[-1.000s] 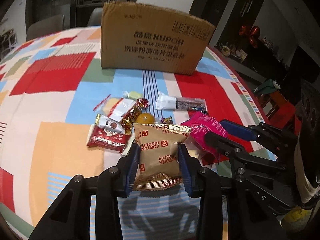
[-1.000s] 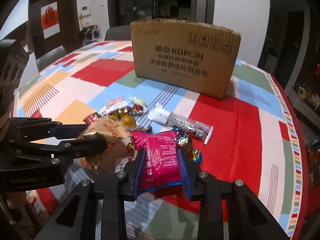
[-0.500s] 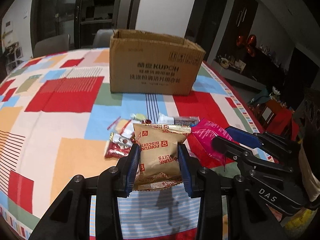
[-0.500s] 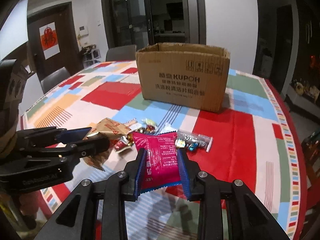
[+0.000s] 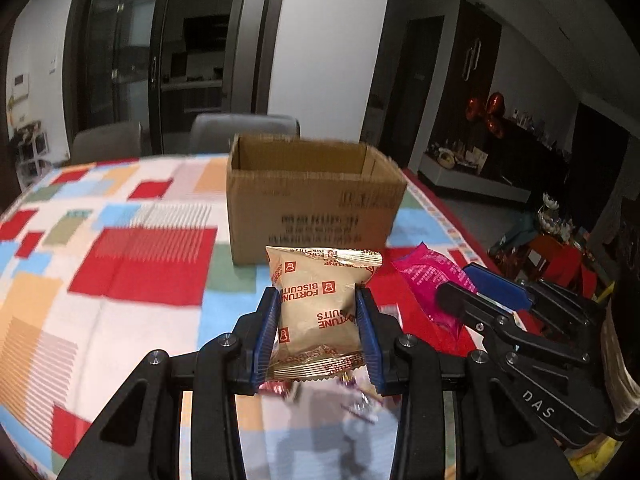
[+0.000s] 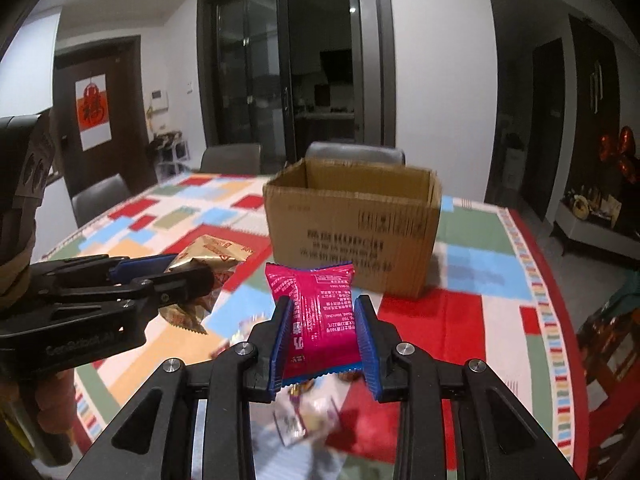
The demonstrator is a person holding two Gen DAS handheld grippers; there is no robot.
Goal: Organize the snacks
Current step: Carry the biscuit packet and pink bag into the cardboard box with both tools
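Gold "Fortune Biscuits" packet sits upright betw. the blue pads of the left tool, pads pressed on both its sides, jaws only partly apart; packet is off the worktop, held in the air in front of the box. Pink snack packet is pinched the same way in the right tool, pads tight on its edges, also lifted clear of the cloth. In the left wrist view the pink packet shows just to the right of the gold one, nipped in the other tool's tip; in the right wrist view the gold one is off to the left, in the left tool's black fingers.

Cardboard box stands open-topped beyond both packets, dark print on its near face (blurred, can't read); nothing to be seen inside from these angles. Below the tools a few small wrapped sweets lie on the worktop, blurred, can't tell how many. Worktop has a cloth w. red, blue, orange and green blocks. Grey chairs at the far edge, dark glass doors behind.
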